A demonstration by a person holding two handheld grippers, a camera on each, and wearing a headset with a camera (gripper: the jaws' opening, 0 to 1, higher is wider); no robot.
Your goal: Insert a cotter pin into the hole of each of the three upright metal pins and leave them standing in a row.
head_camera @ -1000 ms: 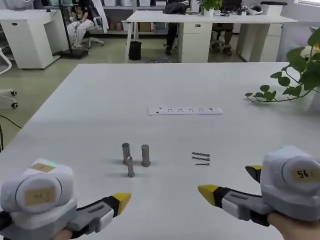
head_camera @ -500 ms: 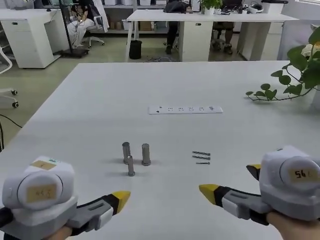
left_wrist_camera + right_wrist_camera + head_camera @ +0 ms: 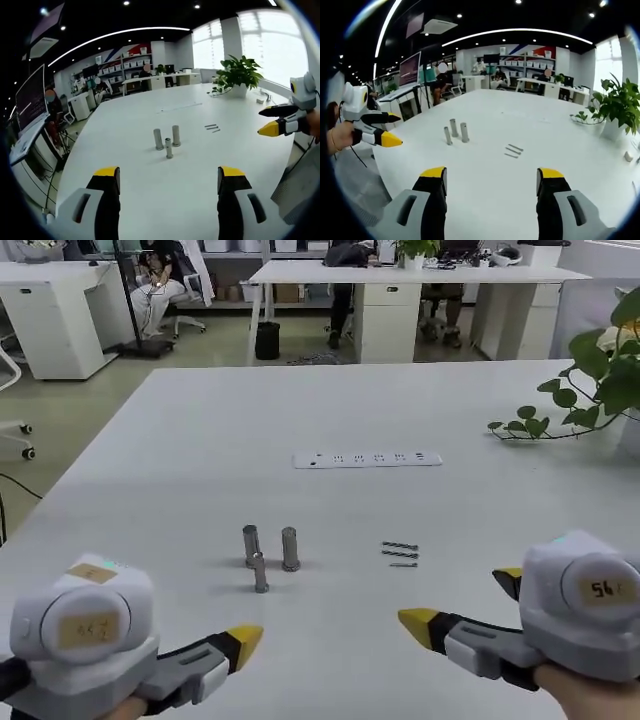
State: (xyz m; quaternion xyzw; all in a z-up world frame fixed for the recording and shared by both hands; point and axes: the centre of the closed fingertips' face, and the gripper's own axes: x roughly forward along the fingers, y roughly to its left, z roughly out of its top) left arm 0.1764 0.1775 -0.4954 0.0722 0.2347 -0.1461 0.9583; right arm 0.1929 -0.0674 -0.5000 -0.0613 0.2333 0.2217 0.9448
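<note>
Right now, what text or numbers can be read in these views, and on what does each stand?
"56": tan paper label on the grey right gripper.
Too blurred to read: digits on the tan sticker of the grey left gripper.
Too small to read: markings on the long white power strip.

- On the right hand-held gripper [image 3: 458, 602], the paper label [image 3: 590, 589] on its round back reads "56".
- On the left hand-held gripper [image 3: 169, 172], the matching sticker [image 3: 87, 629] carries two digits, too blurred to read.
</note>
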